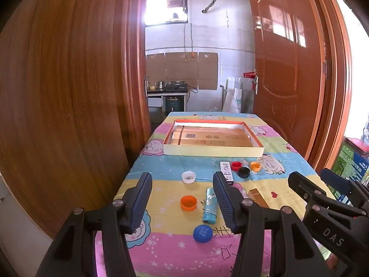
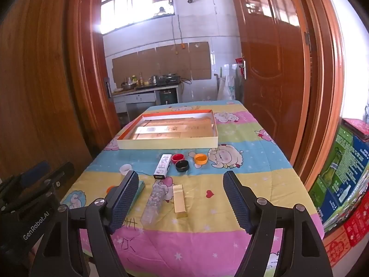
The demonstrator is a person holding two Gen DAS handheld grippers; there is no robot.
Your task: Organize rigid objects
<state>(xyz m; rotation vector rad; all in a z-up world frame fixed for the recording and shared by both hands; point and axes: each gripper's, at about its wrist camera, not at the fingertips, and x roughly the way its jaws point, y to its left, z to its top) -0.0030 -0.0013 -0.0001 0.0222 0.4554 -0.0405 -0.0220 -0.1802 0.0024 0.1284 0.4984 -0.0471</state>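
Currently, left gripper (image 1: 183, 198): jaws parted, nothing between the pads, hovering over the near part of the table
Right gripper (image 2: 180, 198): jaws spread wide, holding nothing, above the near right of the table
Tray (image 1: 213, 151): shallow cream box with orange inner rim, at the far middle of the cloth-covered table (image 1: 161, 168)
Caps, far row: red cap (image 1: 236, 165), black cap (image 1: 244, 172), yellow-orange cap (image 1: 255, 166), close together near the tray's right corner
White box (image 1: 226, 169): just left of the red cap
Caps, near left: white cap (image 1: 188, 176), orange cap (image 1: 188, 202), blue cap (image 1: 202, 233)
Teal lighter (image 1: 209, 205): between orange cap and the right pad
Clear tube (image 2: 154, 202): beside gold box (image 2: 180, 201), near centre
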